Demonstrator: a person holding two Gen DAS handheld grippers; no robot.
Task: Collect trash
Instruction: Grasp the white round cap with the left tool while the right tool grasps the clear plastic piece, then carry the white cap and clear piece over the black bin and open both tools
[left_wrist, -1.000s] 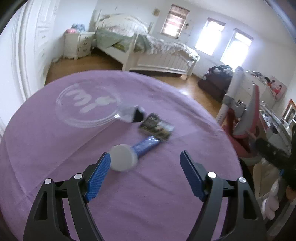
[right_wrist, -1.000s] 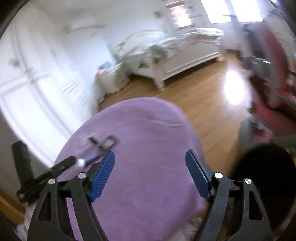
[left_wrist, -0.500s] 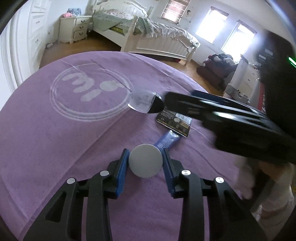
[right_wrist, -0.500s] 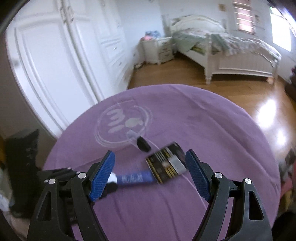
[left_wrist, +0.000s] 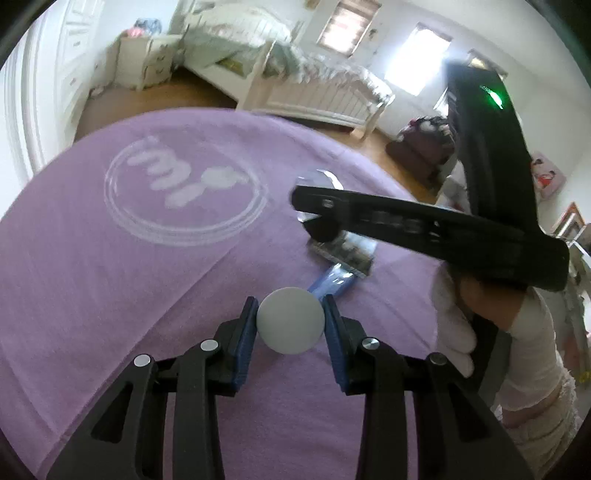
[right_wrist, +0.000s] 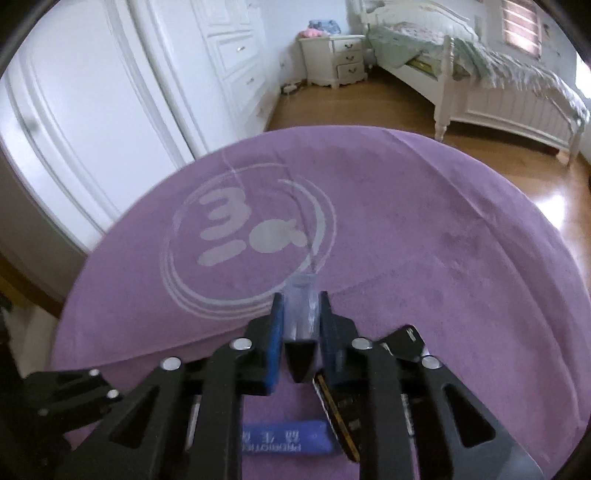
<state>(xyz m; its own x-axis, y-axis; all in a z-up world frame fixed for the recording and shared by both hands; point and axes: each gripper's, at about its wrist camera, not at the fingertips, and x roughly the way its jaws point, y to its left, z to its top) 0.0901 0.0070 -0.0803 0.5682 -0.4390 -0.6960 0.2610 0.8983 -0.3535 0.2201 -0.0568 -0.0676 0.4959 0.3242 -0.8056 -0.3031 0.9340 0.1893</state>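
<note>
On the purple round table (left_wrist: 110, 280) lies a blue tube (left_wrist: 334, 282) with a white round cap (left_wrist: 290, 321). My left gripper (left_wrist: 290, 314) is shut on that cap. A dark printed packet (left_wrist: 347, 254) lies just beyond the tube. Past it is a clear plastic wrapper (left_wrist: 319, 179) with a black end. My right gripper (right_wrist: 299, 299) comes in from the right, its jaws closing with the clear wrapper (right_wrist: 301, 306) pinched between the blue pads. Beneath that gripper, the right wrist view shows the packet (right_wrist: 338, 413) and the tube (right_wrist: 284, 441).
A white printed circle logo (right_wrist: 251, 243) marks the cloth beyond the wrapper. A white-gloved hand (left_wrist: 454, 325) holds the right gripper. Off the table stand a white bed (left_wrist: 314, 92), a nightstand (right_wrist: 334, 61) and wardrobe doors (right_wrist: 92, 129) on wooden floor.
My left gripper shut on the tube's white cap and stayed there. My right gripper swept in over the table, dropped onto the clear wrapper and closed from wide open.
</note>
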